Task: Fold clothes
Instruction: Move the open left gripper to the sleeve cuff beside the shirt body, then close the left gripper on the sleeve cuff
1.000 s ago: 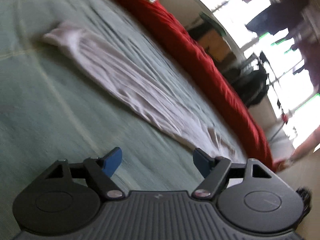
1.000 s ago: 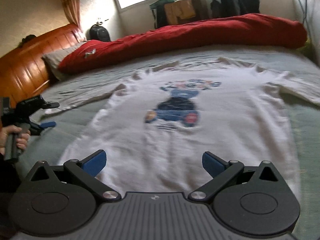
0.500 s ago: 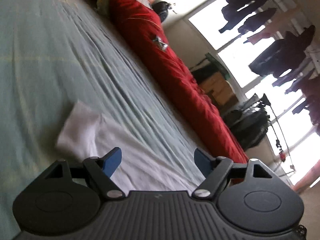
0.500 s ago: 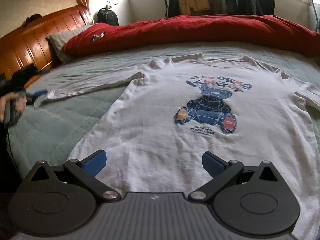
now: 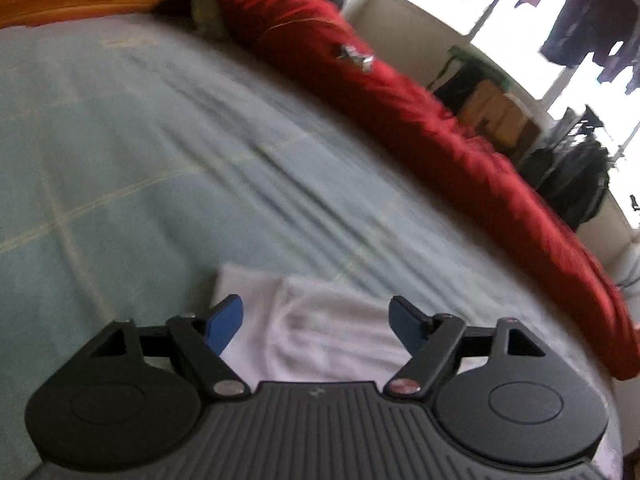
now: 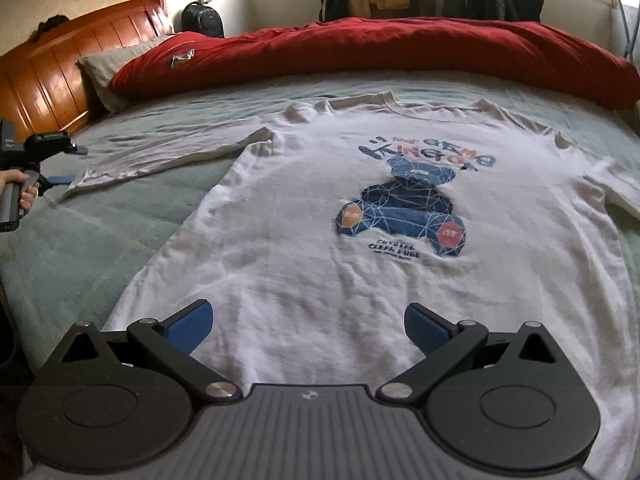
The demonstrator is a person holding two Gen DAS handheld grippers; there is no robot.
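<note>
Garment: we have the white long-sleeved shirt (image 6: 360,208) lying flat, print up, on the green bedsheet (image 6: 100,248), collar toward the red duvet (image 6: 400,48).

What has changed, left side: a second ago our left wrist view showed the whole sleeve stretching away across the sheet; now the cuff end of the sleeve (image 5: 320,320) sits right under our left gripper (image 5: 316,322), framed by its two blue pads.

Left gripper: its jaws are opening, the cuff lies between the pads, and we see no pad pressing on cloth, so nothing is held.

What has changed, right side: the shirt body fills more of the right wrist view than a second ago; our right gripper (image 6: 308,324) now hangs over the hem, jaws spread wide, gripping nothing.

Seen from the right: our left hand (image 6: 18,192) holds its gripper at the sleeve's far end.

Meaning for the task: we judge no fold is made yet; the left side looks lined up to pinch the cuff and carry the sleeve across the body.

Risk: we judge thin fabric may slip from a shallow pinch.
</note>
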